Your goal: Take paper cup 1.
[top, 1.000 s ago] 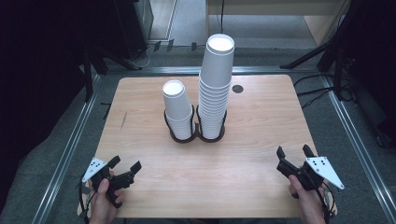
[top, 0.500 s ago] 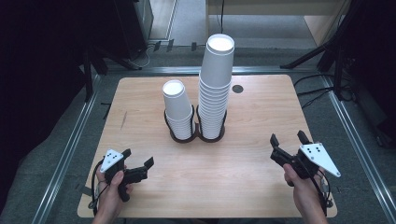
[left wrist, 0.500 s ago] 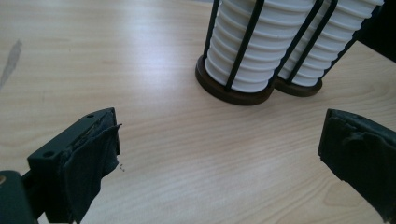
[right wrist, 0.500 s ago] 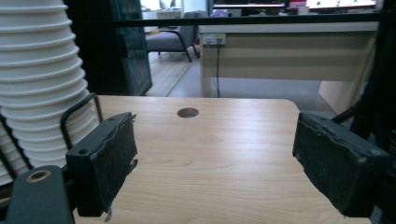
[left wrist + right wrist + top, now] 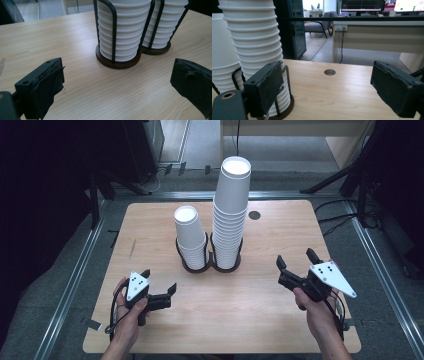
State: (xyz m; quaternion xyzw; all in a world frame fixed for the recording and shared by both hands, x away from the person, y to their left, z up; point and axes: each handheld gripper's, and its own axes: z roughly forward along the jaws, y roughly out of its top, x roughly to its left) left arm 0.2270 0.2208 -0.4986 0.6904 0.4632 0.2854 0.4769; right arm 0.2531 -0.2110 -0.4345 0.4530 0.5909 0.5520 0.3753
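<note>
Cup work barely begun: both grippers stand apart from the stacks.

On the worktop [image 5: 150,220], the short cup stack [image 5: 189,237] and the tall cup stack [image 5: 230,215] stand side by side, touching, in the black wire holder [image 5: 207,265] at the middle. The left gripper [image 5: 160,282], near left, has its jaws wide and bare, aimed at the holder's base. The right gripper [image 5: 296,261], near right, has just been opening its jaws, with nothing between them. No cup is lifted yet; reaching, gripping and moving all appear to remain.
</note>
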